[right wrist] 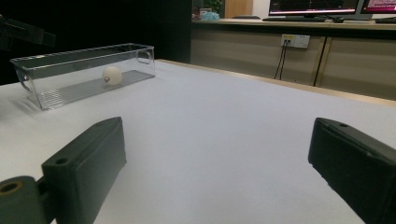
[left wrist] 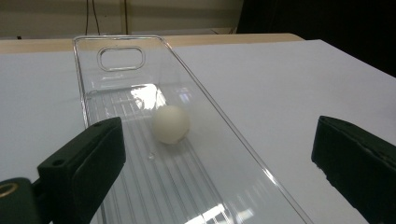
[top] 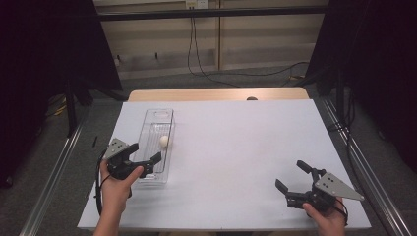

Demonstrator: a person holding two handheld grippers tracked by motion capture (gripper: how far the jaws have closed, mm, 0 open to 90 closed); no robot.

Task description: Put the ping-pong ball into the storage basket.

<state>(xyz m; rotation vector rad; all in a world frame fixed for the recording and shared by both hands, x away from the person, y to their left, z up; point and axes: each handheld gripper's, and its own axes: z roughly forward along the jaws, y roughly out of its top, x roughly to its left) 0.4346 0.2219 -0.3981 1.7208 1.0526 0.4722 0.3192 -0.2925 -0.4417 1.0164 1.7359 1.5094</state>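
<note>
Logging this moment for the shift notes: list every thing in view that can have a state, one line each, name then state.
clear bin: upright on the table, open-topped, holds one ball.
white ball: loose on the ribbed floor of the clear bin, nothing gripping it.
left gripper: open, jaws over the near end of the clear bin, nothing held.
right gripper: open, over bare table, nothing held.
table: covered by a white sheet, wooden edge bare at the far side.
</note>
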